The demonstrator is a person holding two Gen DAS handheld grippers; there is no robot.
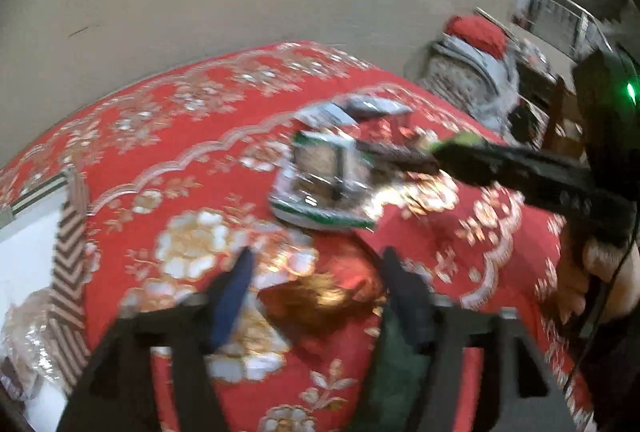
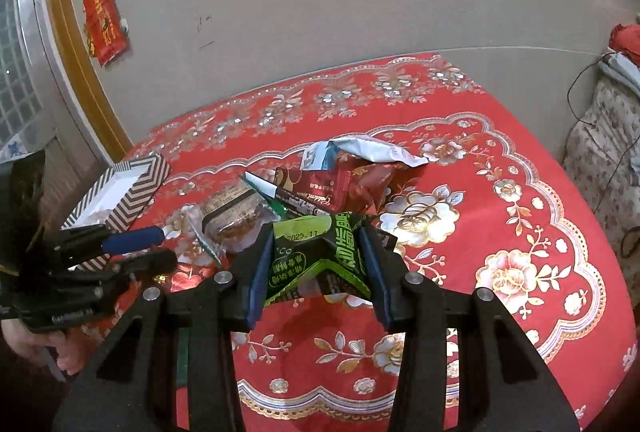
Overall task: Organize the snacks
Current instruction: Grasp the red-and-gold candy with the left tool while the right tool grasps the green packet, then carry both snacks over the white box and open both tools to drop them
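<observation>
My right gripper is shut on a green snack packet and holds it over the red tablecloth. Behind it lies a pile of snacks: a clear-wrapped cake, a dark red packet and a white-blue packet. In the blurred left wrist view, my left gripper is open and empty above the cloth, short of the clear-wrapped cake. The right gripper reaches in from the right there. The left gripper shows at the left of the right wrist view.
A chevron-patterned box with a white inside stands at the table's left edge; it also shows in the left wrist view. A beige wall rises behind the table. Bedding and a cable are at the right.
</observation>
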